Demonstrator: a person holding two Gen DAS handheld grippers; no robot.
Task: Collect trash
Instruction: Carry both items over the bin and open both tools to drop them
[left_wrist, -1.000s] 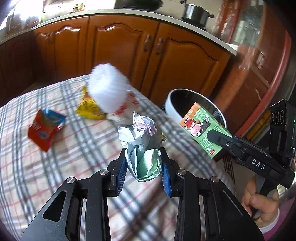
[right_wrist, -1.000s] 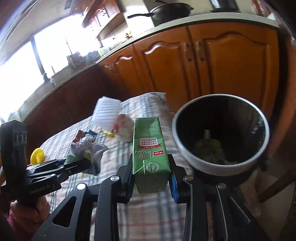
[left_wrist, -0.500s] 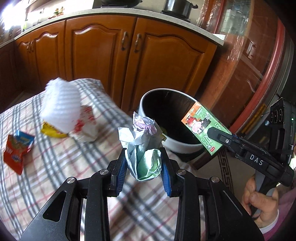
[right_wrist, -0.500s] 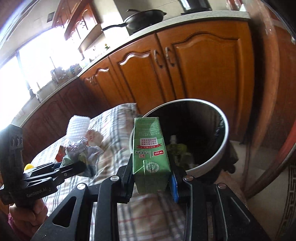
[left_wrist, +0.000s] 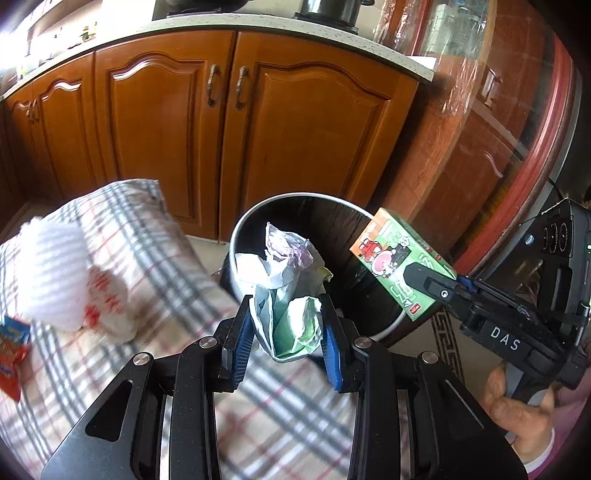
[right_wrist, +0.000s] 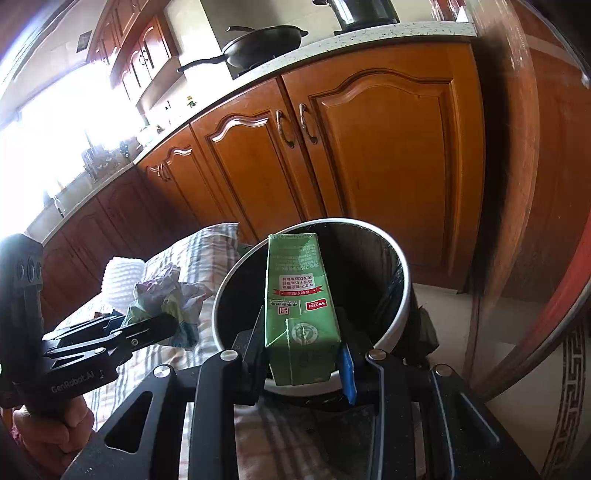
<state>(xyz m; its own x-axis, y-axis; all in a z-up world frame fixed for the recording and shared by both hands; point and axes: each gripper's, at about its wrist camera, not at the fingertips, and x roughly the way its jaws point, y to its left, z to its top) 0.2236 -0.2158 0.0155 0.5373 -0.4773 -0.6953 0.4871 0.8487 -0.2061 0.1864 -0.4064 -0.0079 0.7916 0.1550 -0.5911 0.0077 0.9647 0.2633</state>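
Our left tongs (left_wrist: 286, 328) clamp a crumpled wad of pale green-and-white paper (left_wrist: 286, 291), our right tongs (right_wrist: 303, 354) pinch a green rectangular drink carton (right_wrist: 301, 314), both held over the round white-rimmed black bin (right_wrist: 400, 273) beside the plaid-clothed tabletop (left_wrist: 155, 258).

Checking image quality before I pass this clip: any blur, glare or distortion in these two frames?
Left wrist view: the white foam net and checked tablecloth are motion-smeared, while the crumpled wrapper in the left gripper stays sharp. Right wrist view: the window at left is blown out white; the green carton is crisp. Both: fisheye bends the cabinets.
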